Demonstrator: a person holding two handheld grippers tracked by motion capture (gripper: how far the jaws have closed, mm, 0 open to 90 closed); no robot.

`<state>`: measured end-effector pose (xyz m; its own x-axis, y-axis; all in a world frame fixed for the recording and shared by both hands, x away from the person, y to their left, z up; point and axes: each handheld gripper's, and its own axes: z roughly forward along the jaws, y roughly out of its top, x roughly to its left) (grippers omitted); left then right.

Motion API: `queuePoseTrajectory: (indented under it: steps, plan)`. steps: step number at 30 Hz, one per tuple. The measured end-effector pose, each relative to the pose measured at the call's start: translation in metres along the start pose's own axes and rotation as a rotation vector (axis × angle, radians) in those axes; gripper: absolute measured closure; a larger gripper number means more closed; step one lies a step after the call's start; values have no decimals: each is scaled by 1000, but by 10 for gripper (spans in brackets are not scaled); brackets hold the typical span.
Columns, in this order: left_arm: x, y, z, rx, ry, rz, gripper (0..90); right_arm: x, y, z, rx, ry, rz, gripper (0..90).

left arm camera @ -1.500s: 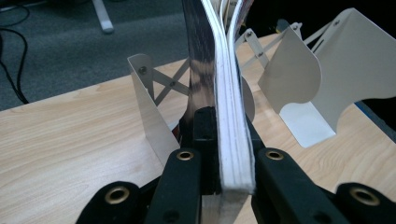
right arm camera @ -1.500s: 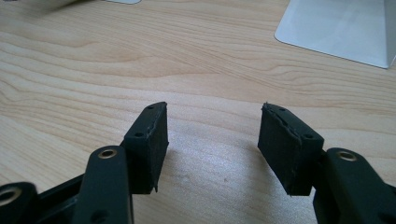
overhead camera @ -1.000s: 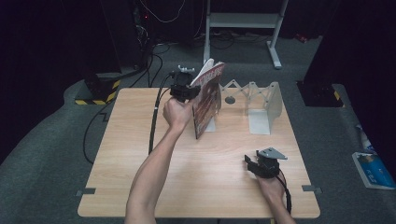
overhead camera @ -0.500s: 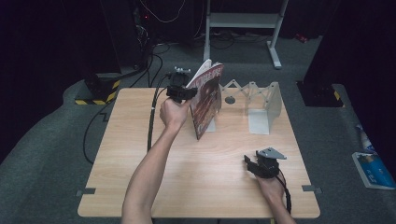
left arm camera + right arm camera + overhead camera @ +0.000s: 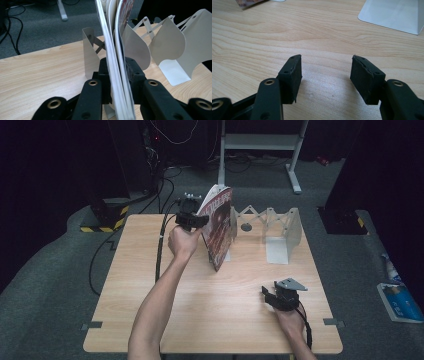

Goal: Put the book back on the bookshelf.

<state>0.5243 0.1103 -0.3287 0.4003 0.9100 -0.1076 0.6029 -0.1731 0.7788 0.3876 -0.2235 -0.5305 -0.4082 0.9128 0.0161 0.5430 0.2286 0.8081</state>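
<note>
We hold the magazine (image 5: 220, 227) upright at the table's (image 5: 150, 285) far side, its lower edge beside the white accordion rack (image 5: 272, 227). Our left gripper (image 5: 117, 72) has just been easing its jaws apart (the pages remain between the pads). Our right gripper (image 5: 325, 75) rests near the front edge, jaws spread over bare wood.

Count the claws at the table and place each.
2. The left claw, at the far side, holds the upright magazine, its jaws just easing open; the right claw, open, sits near the front right.
</note>
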Motion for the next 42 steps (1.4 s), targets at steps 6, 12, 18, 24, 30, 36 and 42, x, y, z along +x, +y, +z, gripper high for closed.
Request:
queuePoseTrajectory:
  steps: [6, 12, 18, 24, 30, 36, 42]
  plan:
    - [7, -4, 3, 12, -16, -39, 715, 0, 0, 0, 2, 1, 1, 423]
    - [11, -6, 3, 7, -25, -46, 642, -1, 0, 0, 5, 5, 11, 425]
    - [10, -7, 2, 5, -49, -20, 560, -1, 0, 0, 7, 4, 10, 425]
    - [9, -8, 0, 11, -60, -2, 512, -2, 0, 0, 8, 4, 12, 425]
    - [11, -7, -7, -4, -69, 1, 474, -2, 0, 0, 8, 5, 9, 425]
    - [10, -10, -13, -5, -50, 43, 457, -2, 0, 1, 9, 4, 9, 425]
    - [14, -14, -20, -28, -72, 36, 433, -2, 0, 0, 10, 4, 11, 425]
